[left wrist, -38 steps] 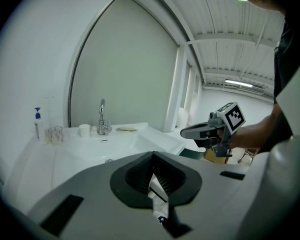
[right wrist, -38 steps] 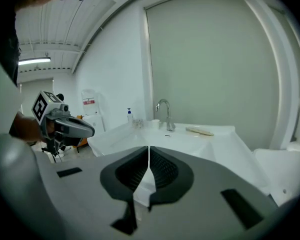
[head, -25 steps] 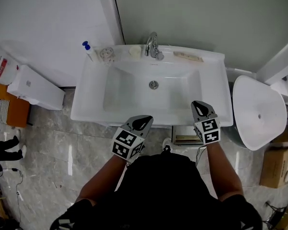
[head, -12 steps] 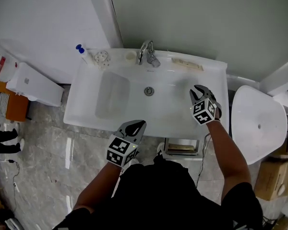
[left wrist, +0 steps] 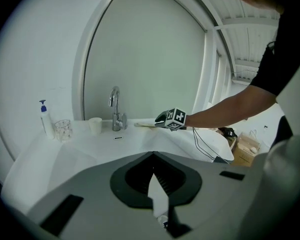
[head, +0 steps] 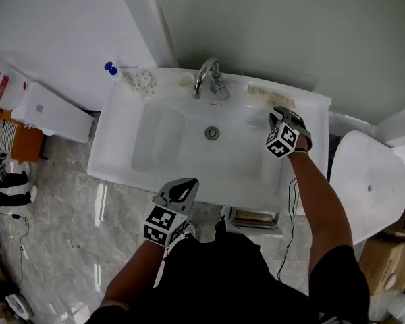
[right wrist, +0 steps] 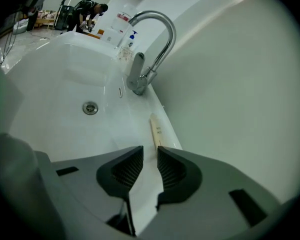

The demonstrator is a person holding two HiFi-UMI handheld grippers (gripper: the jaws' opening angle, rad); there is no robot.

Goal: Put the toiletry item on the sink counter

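Observation:
The toiletry item is a slim cream tube (head: 270,94) lying on the sink's back ledge, right of the tap (head: 206,78). My right gripper (head: 278,115) hovers at the tube's near end. In the right gripper view the tube (right wrist: 155,129) runs straight ahead of the gripper (right wrist: 150,156). Its jaws are opening with a narrow gap, and the tube's near end is hidden behind the right jaw tip. No pad presses on it. My left gripper (head: 181,186) hangs shut and empty below the basin's front edge (head: 189,181); its jaws (left wrist: 152,156) meet at the tip.
On the ledge left of the tap stand a blue pump bottle (head: 113,71), a clear glass (head: 144,81) and a small white cup (head: 185,81). The drain (right wrist: 90,107) lies mid-basin. A white rounded fixture (head: 368,187) stands to the right and a white box (head: 54,113) to the left.
My right gripper has travelled from the basin's front edge across to the back ledge beside the tube. The left gripper has stayed low at the front.

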